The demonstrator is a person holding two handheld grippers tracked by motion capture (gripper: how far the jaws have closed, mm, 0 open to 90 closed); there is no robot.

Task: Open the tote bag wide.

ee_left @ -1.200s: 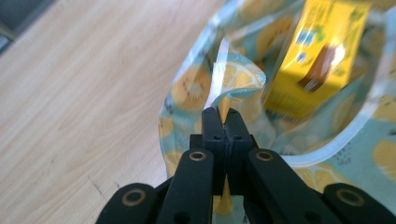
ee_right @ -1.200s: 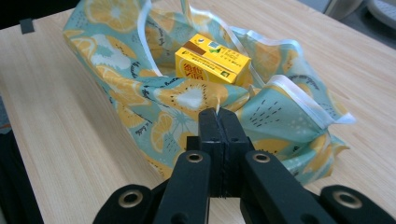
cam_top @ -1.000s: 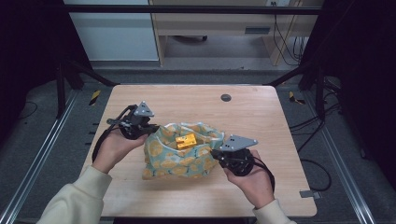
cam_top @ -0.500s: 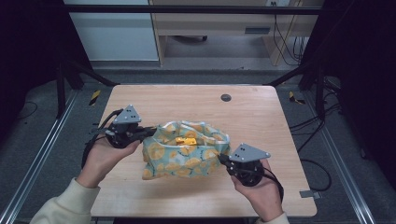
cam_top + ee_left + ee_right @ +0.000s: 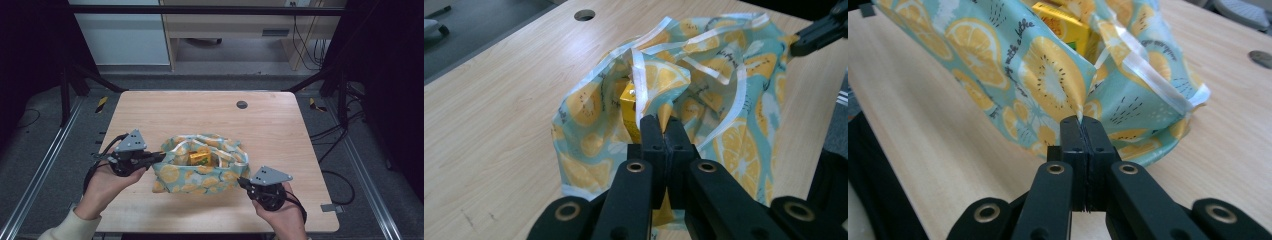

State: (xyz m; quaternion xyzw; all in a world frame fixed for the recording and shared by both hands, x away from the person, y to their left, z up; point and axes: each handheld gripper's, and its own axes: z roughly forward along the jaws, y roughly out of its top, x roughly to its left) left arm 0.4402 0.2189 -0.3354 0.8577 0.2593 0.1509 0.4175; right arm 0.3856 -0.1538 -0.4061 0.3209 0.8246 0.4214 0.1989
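Bag (image 5: pixel 202 170) with the lemon print sits near the middle of the table (image 5: pixel 280 125), mouth pulled wide open, and a yellow box (image 5: pixel 199 158) sits inside it. Left gripper (image 5: pixel 159 156) has its jaws clamped tight on the bag's left rim; right gripper (image 5: pixel 241 182) is pinched closed on the right rim. So 2 grips, 1 on each side, fabric stretched between them.
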